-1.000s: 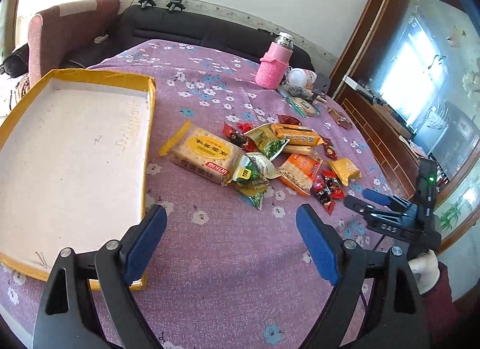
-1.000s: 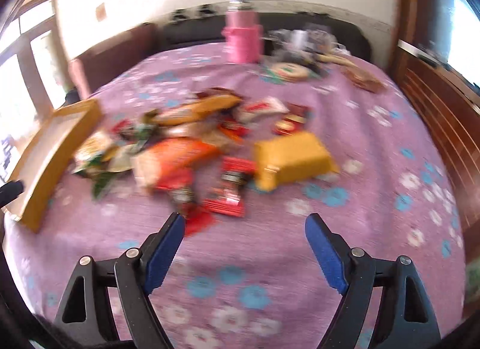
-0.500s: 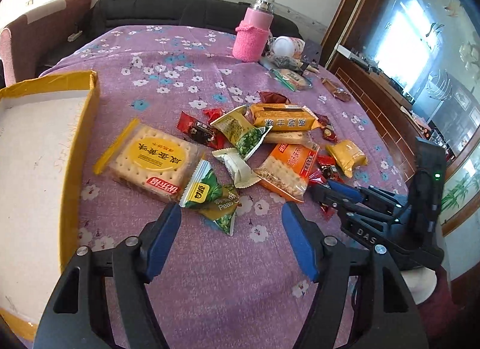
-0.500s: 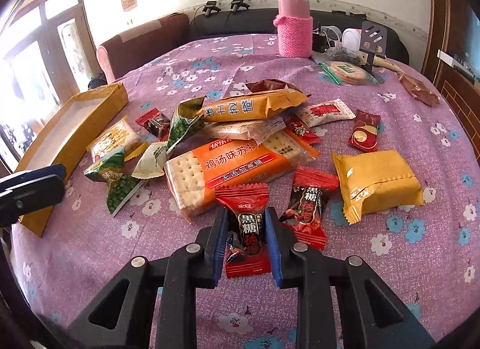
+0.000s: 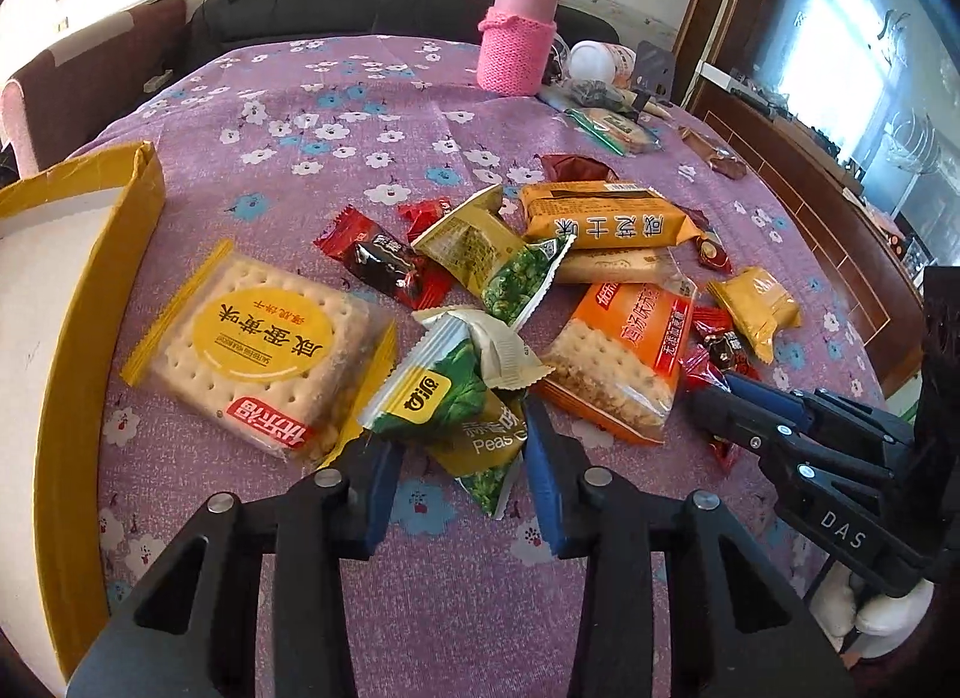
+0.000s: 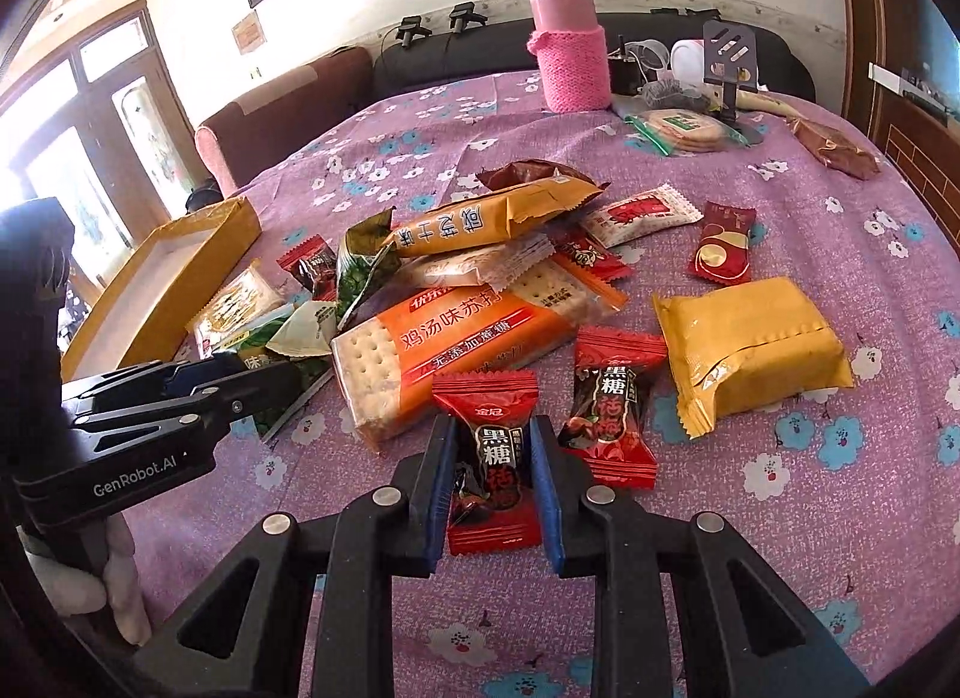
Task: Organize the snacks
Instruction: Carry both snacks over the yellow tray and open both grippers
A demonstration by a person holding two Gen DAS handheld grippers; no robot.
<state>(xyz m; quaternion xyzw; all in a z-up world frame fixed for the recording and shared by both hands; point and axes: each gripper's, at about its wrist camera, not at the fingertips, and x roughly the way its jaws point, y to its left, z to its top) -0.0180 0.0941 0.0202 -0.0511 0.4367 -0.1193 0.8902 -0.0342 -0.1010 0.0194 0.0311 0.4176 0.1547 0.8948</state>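
Snack packets lie heaped on the purple flowered tablecloth (image 5: pixel 336 116). My left gripper (image 5: pixel 456 434) is low over the near edge of the pile. Its jaws are closing, and the blue pads touch both sides of a green peas packet (image 5: pixel 447 404). In the right wrist view my right gripper (image 6: pixel 492 428) is shut on a red brown-sugar candy (image 6: pixel 492 452) that rests on the cloth. A twin candy (image 6: pixel 609 404) lies just to its right. The yellow cardboard box (image 5: pixel 102 254) stands open at the left, its white floor bare. Each gripper shows in the other's view: the right gripper (image 5: pixel 720 392) and the left gripper (image 6: pixel 270 377).
A square cracker pack (image 5: pixel 264 350) lies by the box, an orange cracker pack (image 6: pixel 456 338) mid-pile, and a yellow packet (image 6: pixel 750 350) to the right. A pink flask (image 5: pixel 519 47), a phone stand (image 6: pixel 729 68) and oddments stand at the far edge. A dark sofa lies beyond.
My left gripper has moved forward and down to the pile, and its jaws have narrowed around the green peas packet. My right gripper shut on the red candy and has stayed there.
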